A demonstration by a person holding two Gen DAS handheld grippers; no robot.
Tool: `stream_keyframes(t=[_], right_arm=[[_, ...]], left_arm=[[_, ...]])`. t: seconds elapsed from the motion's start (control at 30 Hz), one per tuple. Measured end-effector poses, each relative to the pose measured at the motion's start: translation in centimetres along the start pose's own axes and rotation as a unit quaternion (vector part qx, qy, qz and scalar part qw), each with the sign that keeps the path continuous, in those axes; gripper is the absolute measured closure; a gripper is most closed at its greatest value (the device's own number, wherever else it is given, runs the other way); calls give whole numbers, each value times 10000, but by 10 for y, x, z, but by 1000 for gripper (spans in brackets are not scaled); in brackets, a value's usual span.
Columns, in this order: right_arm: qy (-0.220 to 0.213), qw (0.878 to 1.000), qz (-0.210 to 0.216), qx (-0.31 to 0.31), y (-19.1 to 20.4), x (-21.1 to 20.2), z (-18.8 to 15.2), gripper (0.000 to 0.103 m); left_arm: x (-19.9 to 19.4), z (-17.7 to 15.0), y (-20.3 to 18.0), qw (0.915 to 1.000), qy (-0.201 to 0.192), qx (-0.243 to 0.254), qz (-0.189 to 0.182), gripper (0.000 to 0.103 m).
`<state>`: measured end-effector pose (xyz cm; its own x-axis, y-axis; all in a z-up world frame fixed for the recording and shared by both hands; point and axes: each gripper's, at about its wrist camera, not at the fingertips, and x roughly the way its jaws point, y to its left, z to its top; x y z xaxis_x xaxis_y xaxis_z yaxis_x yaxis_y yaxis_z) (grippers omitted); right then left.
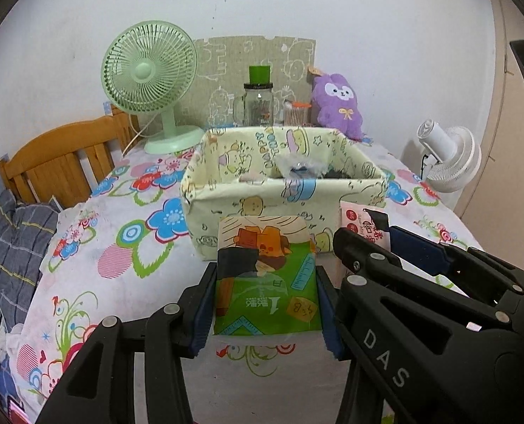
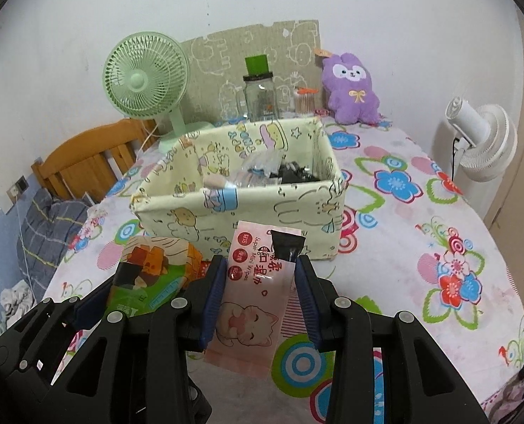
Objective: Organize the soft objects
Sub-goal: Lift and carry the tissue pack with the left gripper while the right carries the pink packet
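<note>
Both grippers are sitting side by side above the flowered tabletop, each carrying a soft pack. The left gripper is holding a green tissue pack with a cartoon print, its jaws clamped against the pack's two long sides, and the pack is pointing towards the far fabric basket. Just to its right, the right gripper is gripping a pink wet wipes pack with a cat drawn on it, jaws pressing on both edges; a black tab is sticking up at the pack's far end. Both packs are hanging clear of the cloth, just near of the basket's front wall.

The basket, pale yellow with cartoon animals, is standing open in the middle of the tabletop, and some things are already lying inside it: clear wrapping and something dark, though what exactly is hard to make out from here.

Behind the basket, a green desk fan is standing at the far left, a glass jar with a green block on its lid in the centre, and a purple plush toy is leaning at the far right. A white fan is standing off the right edge, and a wooden headboard is showing at the left.
</note>
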<state>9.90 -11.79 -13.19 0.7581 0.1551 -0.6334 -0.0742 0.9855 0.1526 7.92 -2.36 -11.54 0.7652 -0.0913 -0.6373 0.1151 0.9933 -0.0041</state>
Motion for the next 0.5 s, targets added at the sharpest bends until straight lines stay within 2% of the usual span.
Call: stream_keyframes(t=[0.5], right_arm=[[-300, 9995, -17, 1, 1, -30, 20, 60]], left_arm=[[-25, 20, -4, 9996, -265, 45, -14, 50]])
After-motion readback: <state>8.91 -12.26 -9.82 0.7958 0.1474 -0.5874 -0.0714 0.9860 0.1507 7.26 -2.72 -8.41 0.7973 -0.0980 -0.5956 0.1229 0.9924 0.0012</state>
